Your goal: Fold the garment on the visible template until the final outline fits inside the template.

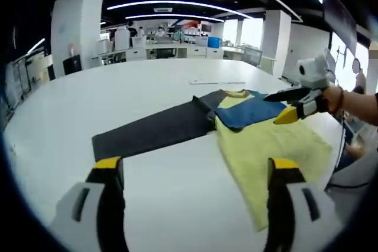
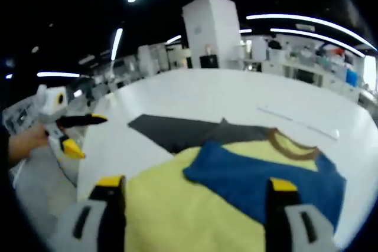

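Note:
A yellow garment (image 1: 269,143) with a blue panel (image 1: 248,110) and a brown collar lies flat on the white table (image 1: 118,95). One edge overlaps the end of a dark grey template (image 1: 156,131). My left gripper (image 1: 196,166) is open above bare table, short of the template. My right gripper (image 1: 282,105), held by a hand, hovers open over the blue panel. In the right gripper view, the right gripper (image 2: 195,184) stands open above the garment (image 2: 183,210) and blue panel (image 2: 266,178), with the template (image 2: 174,131) beyond. The left gripper (image 2: 88,134) is open at the left table edge.
A thin pale strip (image 1: 215,82) lies on the table beyond the collar. White pillars (image 1: 74,28), benches and several people stand far behind. The table's near edge (image 2: 77,175) runs close to the left gripper.

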`<action>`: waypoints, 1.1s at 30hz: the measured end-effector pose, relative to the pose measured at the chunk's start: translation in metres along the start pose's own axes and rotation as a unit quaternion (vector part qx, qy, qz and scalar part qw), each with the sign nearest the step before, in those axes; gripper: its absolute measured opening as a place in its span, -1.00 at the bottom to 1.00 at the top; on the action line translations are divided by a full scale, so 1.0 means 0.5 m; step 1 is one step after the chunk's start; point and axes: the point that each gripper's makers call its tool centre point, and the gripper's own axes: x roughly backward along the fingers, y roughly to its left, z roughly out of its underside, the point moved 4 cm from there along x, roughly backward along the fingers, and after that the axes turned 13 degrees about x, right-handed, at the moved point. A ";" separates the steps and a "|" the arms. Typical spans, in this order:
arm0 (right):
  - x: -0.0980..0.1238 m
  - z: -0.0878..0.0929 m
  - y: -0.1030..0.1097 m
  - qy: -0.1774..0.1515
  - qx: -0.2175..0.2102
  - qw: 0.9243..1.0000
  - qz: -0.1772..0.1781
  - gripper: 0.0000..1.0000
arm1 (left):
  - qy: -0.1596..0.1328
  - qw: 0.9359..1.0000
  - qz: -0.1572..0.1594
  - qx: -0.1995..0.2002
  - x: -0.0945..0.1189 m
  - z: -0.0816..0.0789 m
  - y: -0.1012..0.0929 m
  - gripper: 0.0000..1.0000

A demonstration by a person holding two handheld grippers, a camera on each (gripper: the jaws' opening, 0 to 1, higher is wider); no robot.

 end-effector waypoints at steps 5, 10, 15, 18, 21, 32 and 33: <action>0.064 0.009 -0.010 -0.002 0.005 1.000 0.016 0.98 | -0.003 1.000 -0.021 -0.007 -0.006 -0.019 0.042 0.98; 0.126 0.024 -0.028 -0.003 0.010 0.999 0.031 0.98 | -0.009 0.999 -0.042 0.008 -0.013 -0.033 0.090 0.98; 0.178 0.040 -0.047 -0.005 0.010 0.999 0.052 0.98 | -0.010 0.997 -0.071 0.017 -0.021 -0.037 0.140 0.97; 0.213 0.054 -0.048 -0.003 0.006 0.998 0.062 0.98 | -0.013 0.996 -0.085 0.027 -0.023 -0.038 0.151 0.89; 0.231 0.065 -0.053 -0.001 0.003 0.998 0.069 0.98 | -0.019 0.994 -0.101 0.040 -0.027 -0.039 0.171 0.87; 0.318 0.125 -0.044 0.014 -0.017 0.995 0.101 0.96 | -0.025 0.982 -0.172 0.074 -0.054 -0.031 0.269 0.62; 0.324 0.129 -0.043 0.017 -0.016 0.994 0.104 0.95 | -0.027 0.981 -0.174 0.077 -0.058 -0.030 0.275 0.58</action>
